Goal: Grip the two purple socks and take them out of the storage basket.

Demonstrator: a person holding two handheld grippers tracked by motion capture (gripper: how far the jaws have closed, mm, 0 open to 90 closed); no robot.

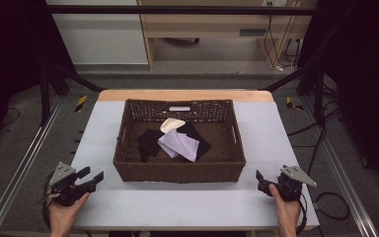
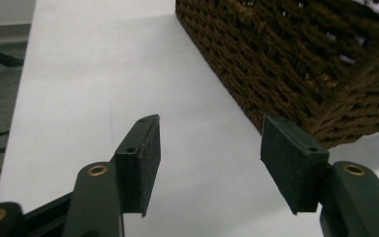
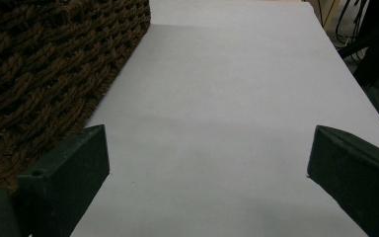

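A dark brown wicker basket (image 1: 179, 170) sits in the middle of the white table. Inside it lie a black cloth (image 1: 149, 142), a lilac cloth (image 1: 179, 144) and a cream cloth (image 1: 171, 124), overlapping. My left gripper (image 1: 91, 176) rests near the table's front left corner, held by a hand, jaws open and empty. Its own view (image 2: 209, 153) shows bare table between the pads and the basket's corner (image 2: 296, 64) to the right. My right gripper (image 1: 261, 180) is at the front right, also hand-held and open; its view (image 3: 207, 163) has the basket wall (image 3: 44, 74) on the left.
The table (image 1: 192, 202) has free white surface in front of and on both sides of the basket. Metal frame rails (image 1: 24, 163) run along the left and right. Cables (image 1: 330, 202) lie on the floor at the right, with furniture beyond the far edge.
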